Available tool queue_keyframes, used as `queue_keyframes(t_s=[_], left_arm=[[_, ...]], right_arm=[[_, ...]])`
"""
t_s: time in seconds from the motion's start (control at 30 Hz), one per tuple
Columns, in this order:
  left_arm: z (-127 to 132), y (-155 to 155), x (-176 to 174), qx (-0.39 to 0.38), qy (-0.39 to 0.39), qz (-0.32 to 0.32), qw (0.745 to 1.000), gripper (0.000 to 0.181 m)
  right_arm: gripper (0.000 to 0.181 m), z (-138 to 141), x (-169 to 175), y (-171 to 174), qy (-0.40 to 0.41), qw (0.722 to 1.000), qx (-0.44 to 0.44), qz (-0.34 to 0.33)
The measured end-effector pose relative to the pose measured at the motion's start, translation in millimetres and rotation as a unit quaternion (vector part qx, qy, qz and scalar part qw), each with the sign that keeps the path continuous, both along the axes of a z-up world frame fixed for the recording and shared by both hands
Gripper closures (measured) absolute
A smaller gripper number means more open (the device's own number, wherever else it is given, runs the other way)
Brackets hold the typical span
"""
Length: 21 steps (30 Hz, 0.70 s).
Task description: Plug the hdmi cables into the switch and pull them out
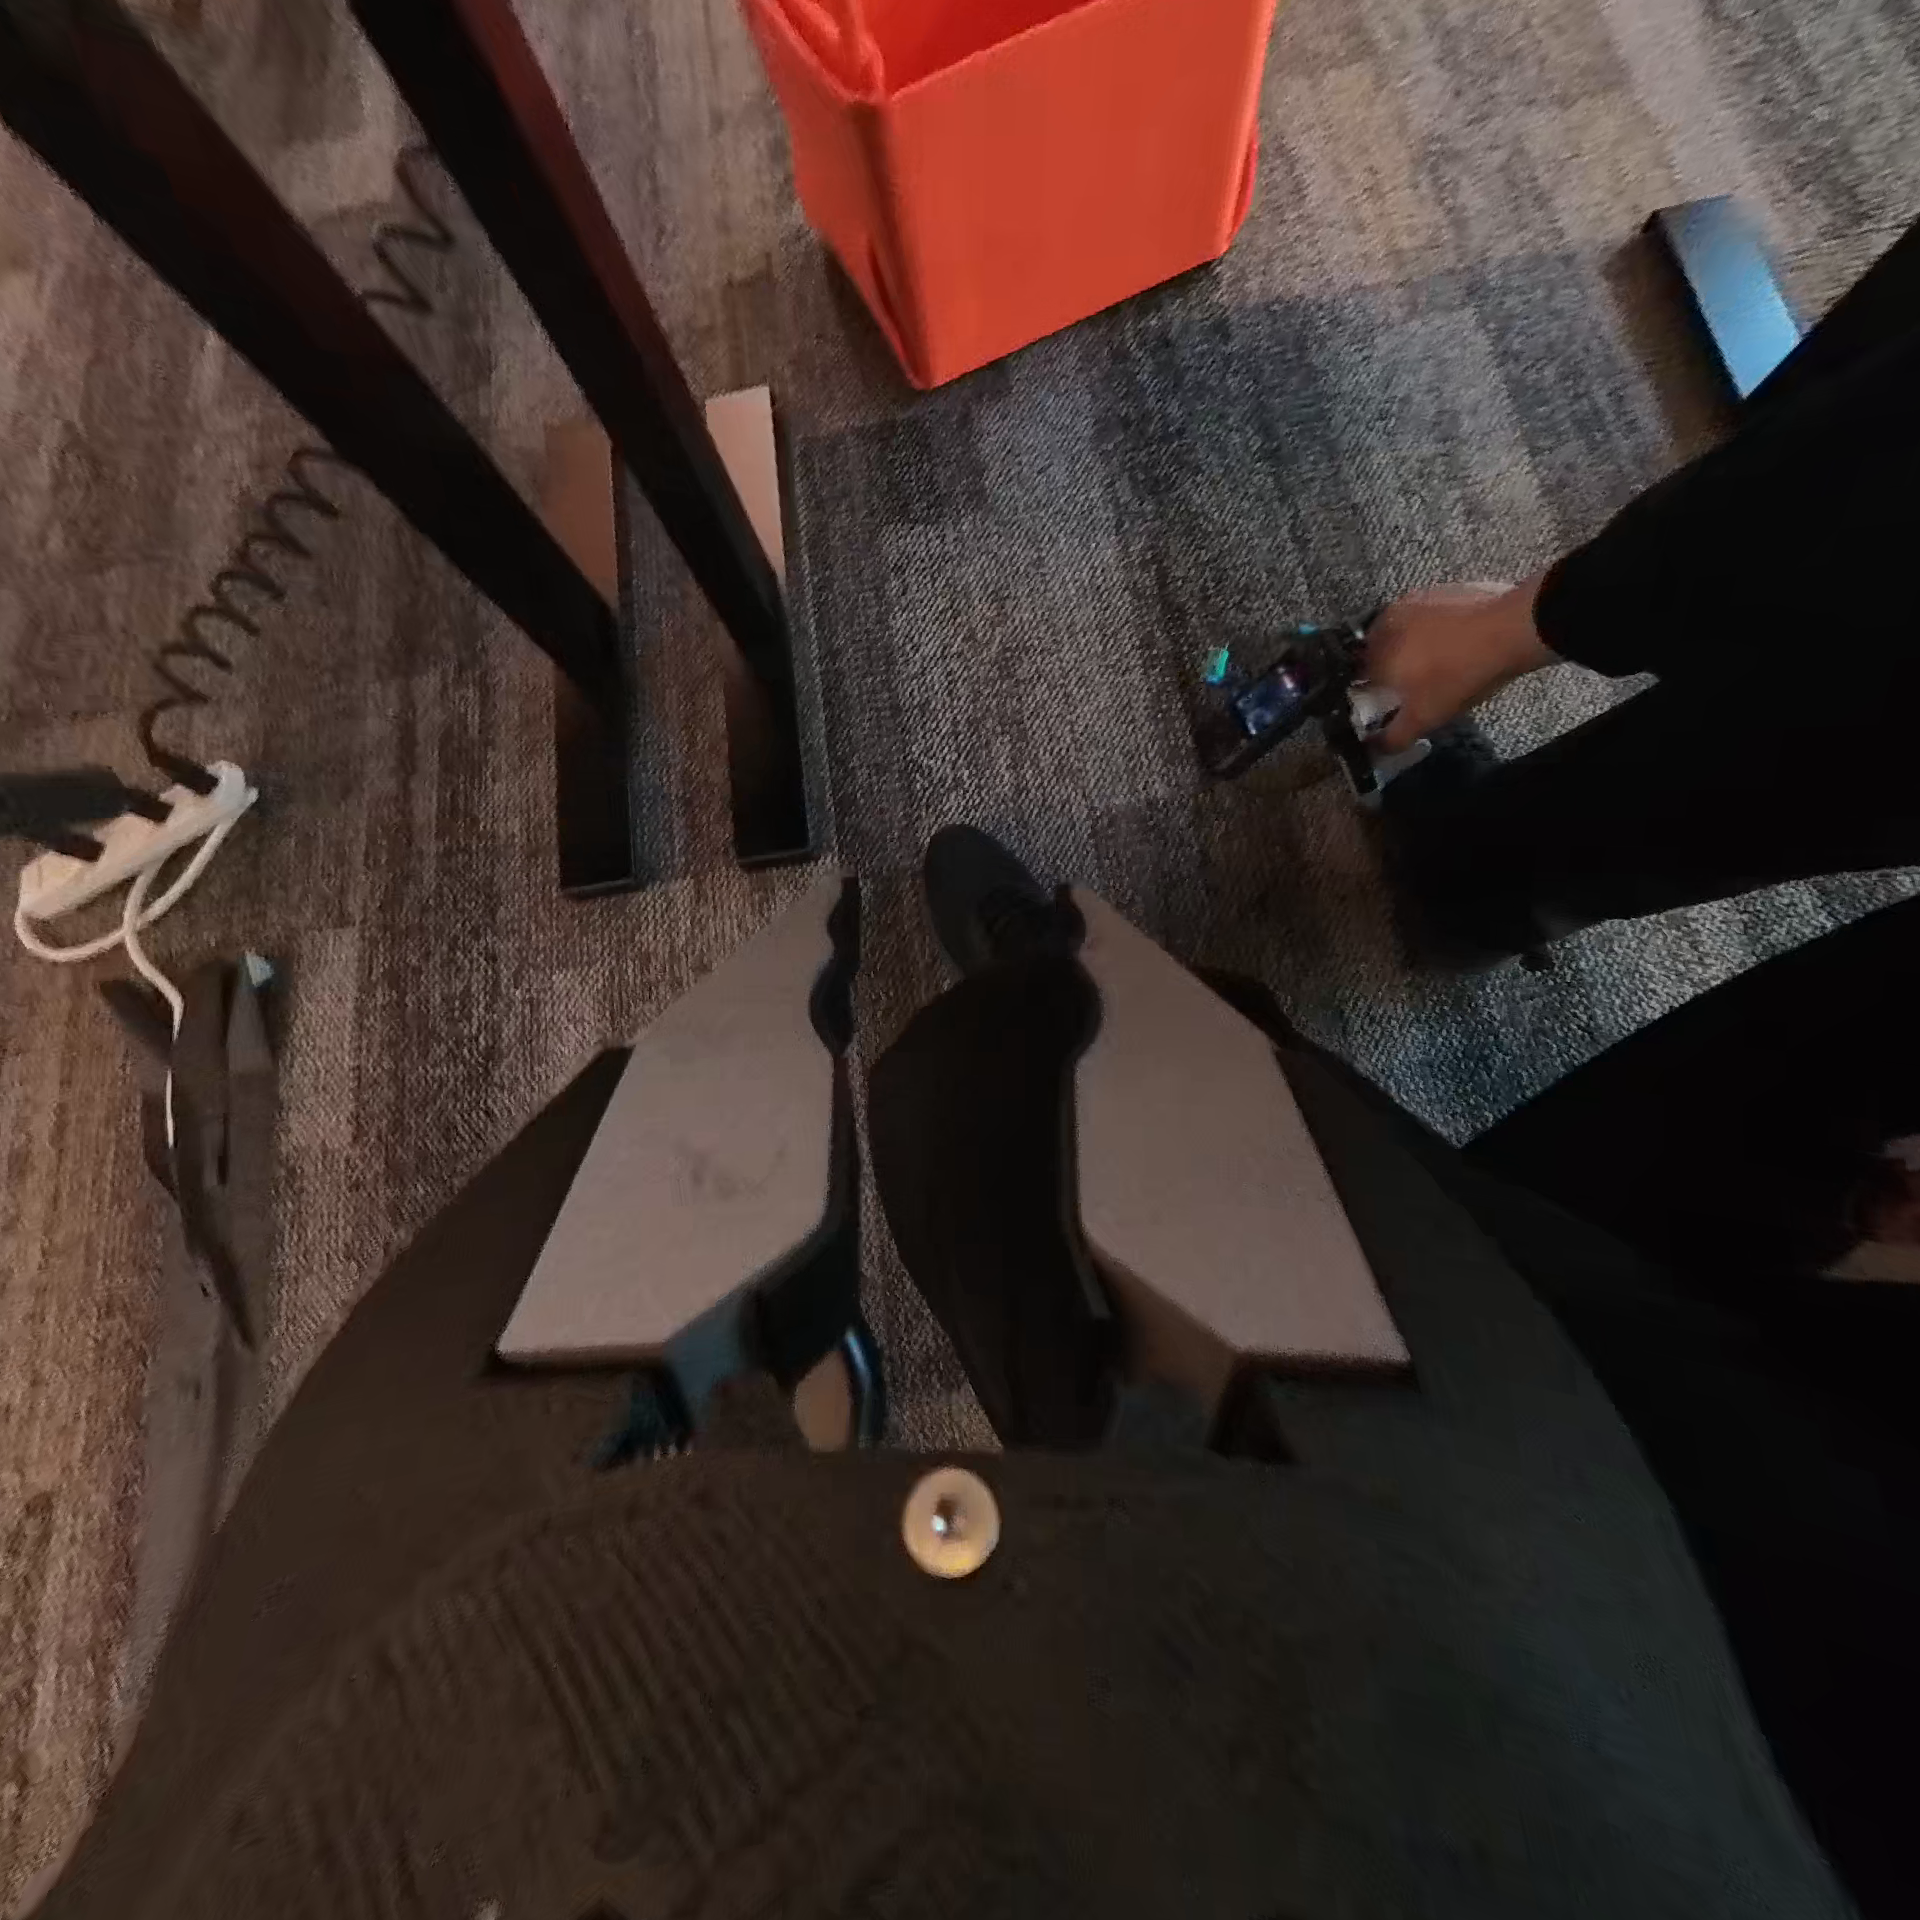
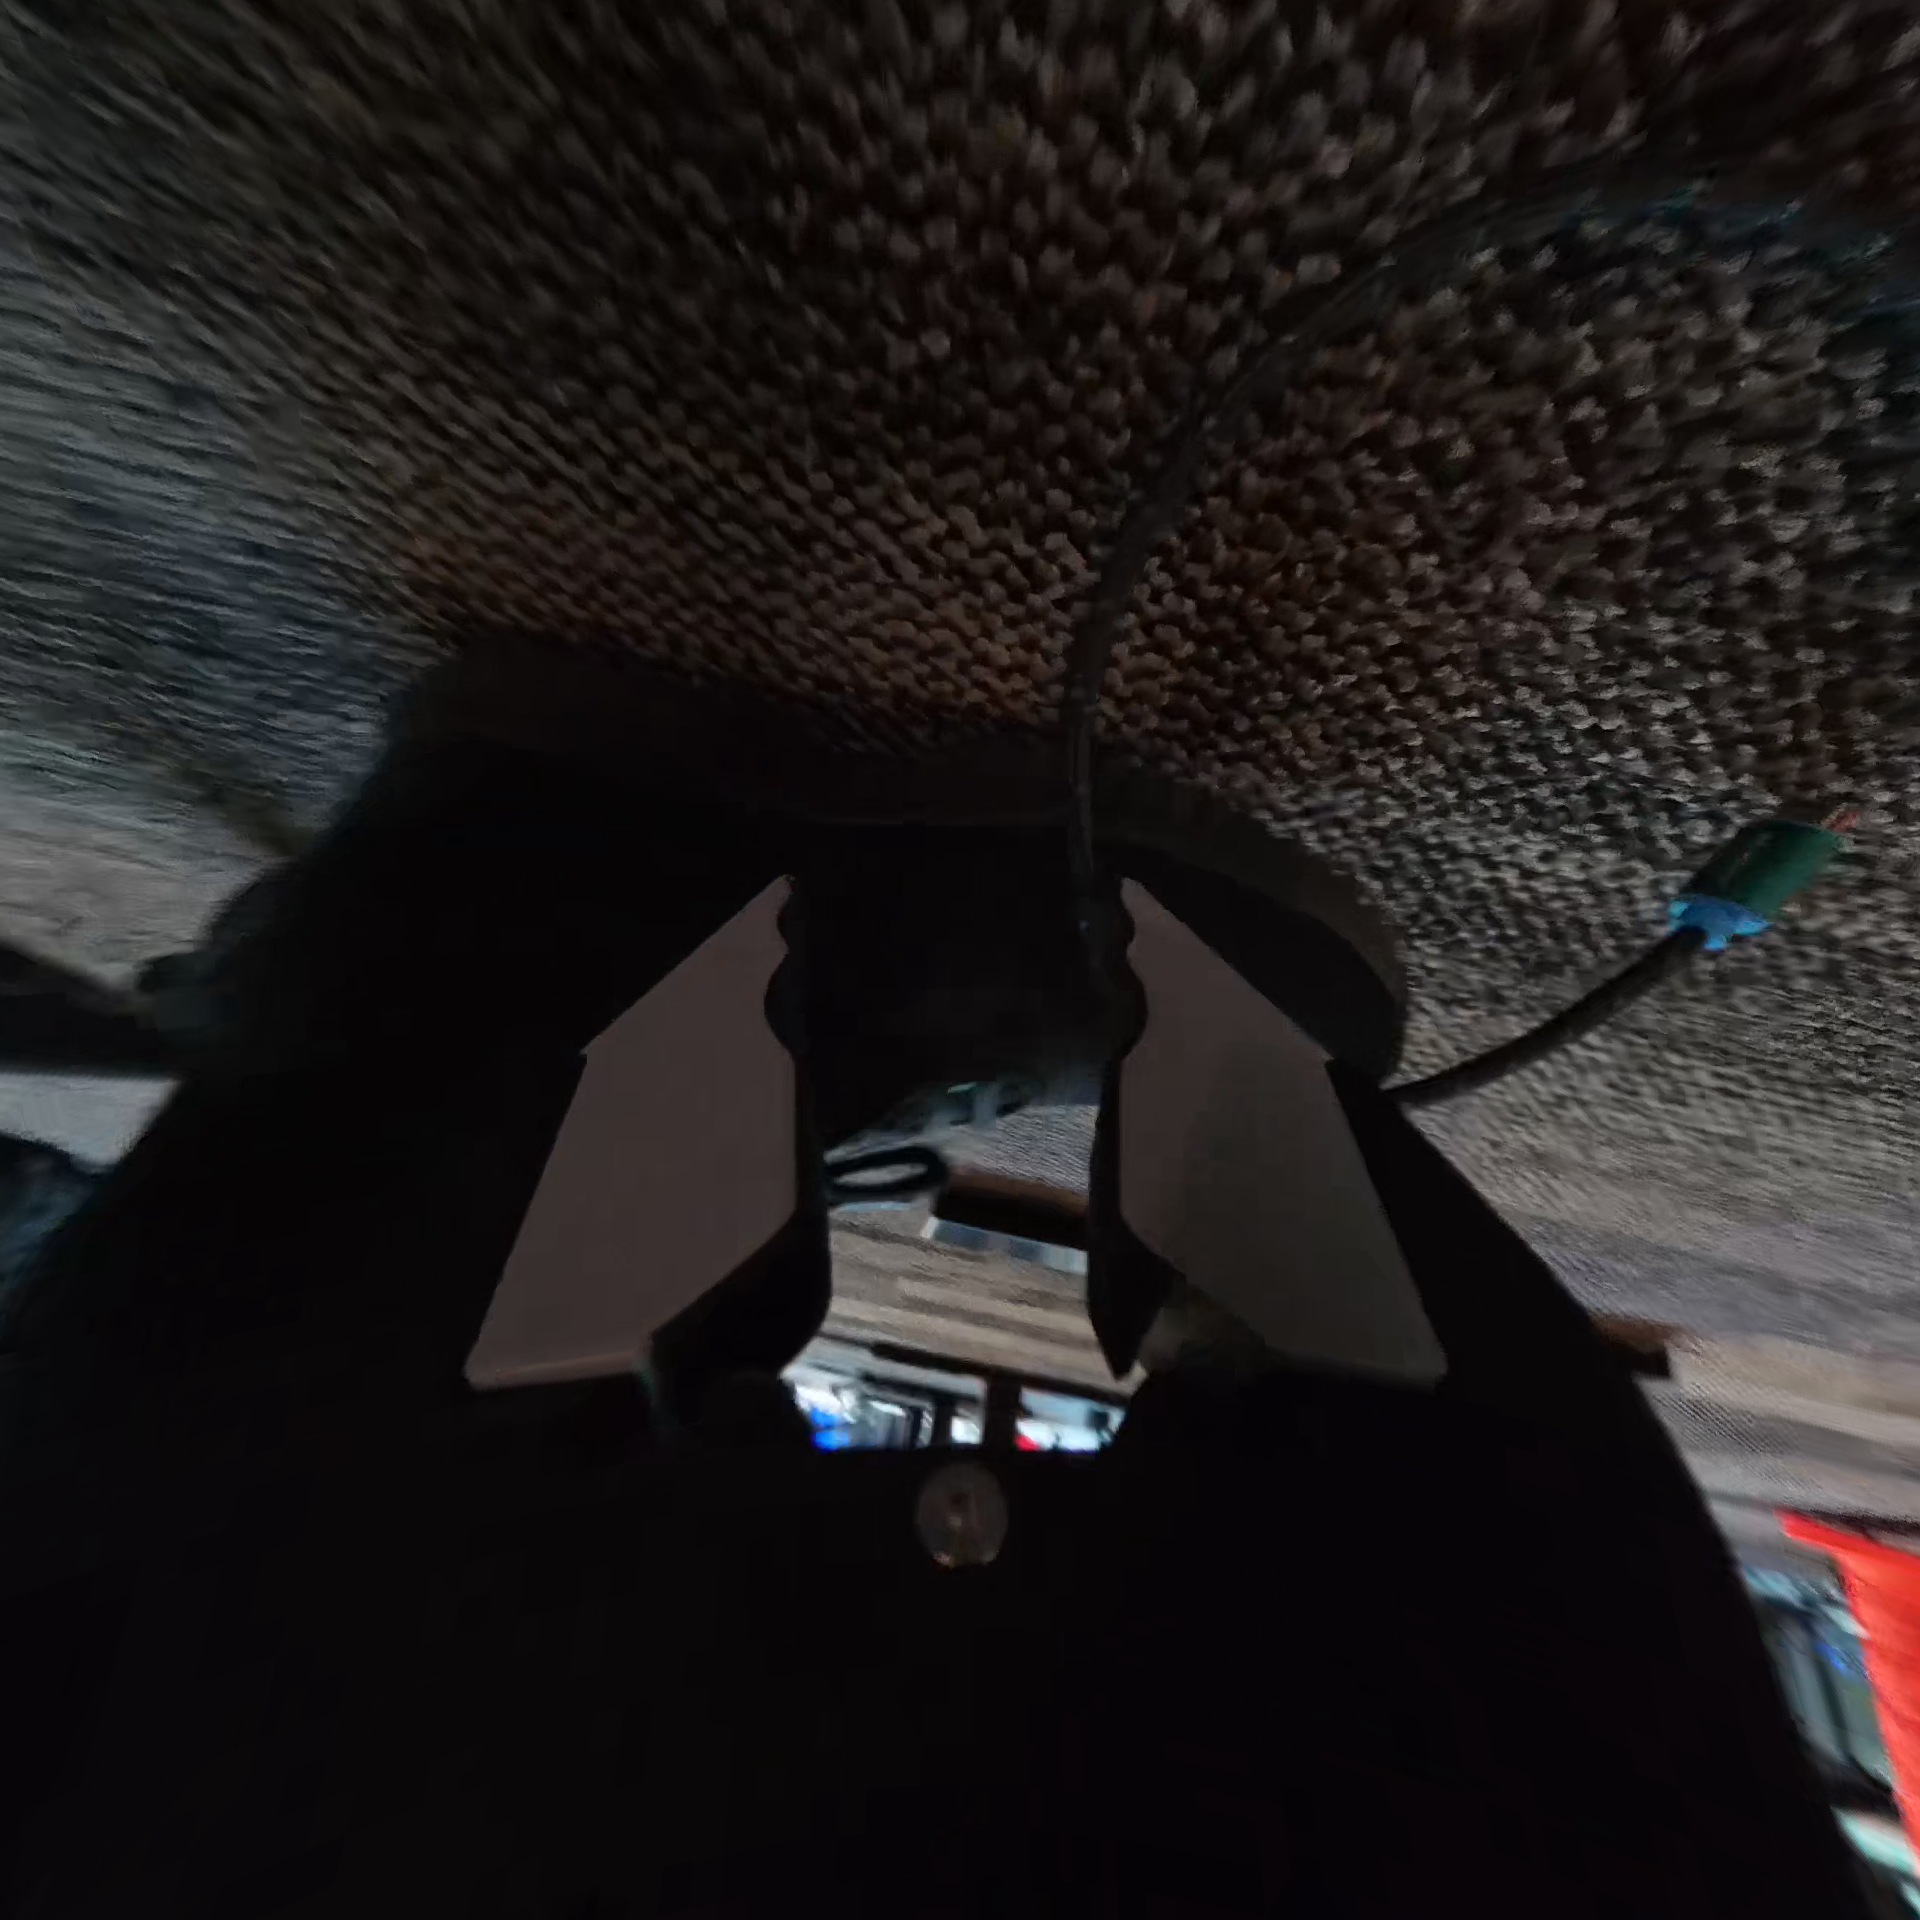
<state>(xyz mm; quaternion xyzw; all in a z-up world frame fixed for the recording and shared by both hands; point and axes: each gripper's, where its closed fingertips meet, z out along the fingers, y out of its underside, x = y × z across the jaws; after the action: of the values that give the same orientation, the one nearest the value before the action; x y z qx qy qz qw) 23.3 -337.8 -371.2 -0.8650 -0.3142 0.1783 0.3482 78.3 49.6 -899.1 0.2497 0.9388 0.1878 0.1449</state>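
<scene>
Left claw points down at the carpet with its two fingers parted and nothing held between them. Directly beyond its tips sits a dark shoe. Ahead and to its left stand two dark furniture legs; farther ahead is an orange bin. Well to its left lies a white power strip with a coiled black cord.

To the right of the left claw, a hand in a black sleeve holds the other tool low over the carpet, near a small teal-tipped plug.

Right claw is released, fingers spread, close to the carpet. A thin black cable runs from the carpet down to its right finger; contact cannot be confirmed. To its right lies an hdmi cable, its green and blue plug resting on the carpet, apart from the claw. No switch can be identified; the dark shape between the fingers is unclear.
</scene>
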Motion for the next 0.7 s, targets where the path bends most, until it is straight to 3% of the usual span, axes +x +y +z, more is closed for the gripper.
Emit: queue_keyframes(t_s=[0.1,0.17,0.33,0.47,0.6,0.7], left_arm=[[-16.1,-10.2,-1.6,-0.016,-0.023,0.018,0.999,0.147],[-24.2,-14.4,-2.6,-0.031,-0.032,0.021,0.999,0.149],[-18.5,0.6,-9.3,-0.027,-0.046,0.0,0.999,0.151],[13.5,21.2,-24.0,-0.015,0.01,-0.038,0.999,0.154],[46.6,40.2,-40.1,0.011,0.062,-0.065,0.996,0.154],[66.6,53.8,-50.4,0.038,0.087,-0.08,0.992,0.154]], right_arm=[[0.141,-21.9,-2.2,23.4,0.005,0.998,0.066,0.018],[0.152,-24.1,-5.4,18.8,0.005,0.998,0.067,0.006],[0.18,5.5,-22.0,-14.4,-0.006,1.0,0.007,-0.008],[0.181,63.5,-43.8,-39.7,-0.007,0.997,-0.051,-0.056],[0.181,144.1,-67.3,-48.7,0.042,0.995,-0.066,-0.062],[0.181,209.8,-65.4,-65.2,0.072,0.993,-0.078,-0.053]])
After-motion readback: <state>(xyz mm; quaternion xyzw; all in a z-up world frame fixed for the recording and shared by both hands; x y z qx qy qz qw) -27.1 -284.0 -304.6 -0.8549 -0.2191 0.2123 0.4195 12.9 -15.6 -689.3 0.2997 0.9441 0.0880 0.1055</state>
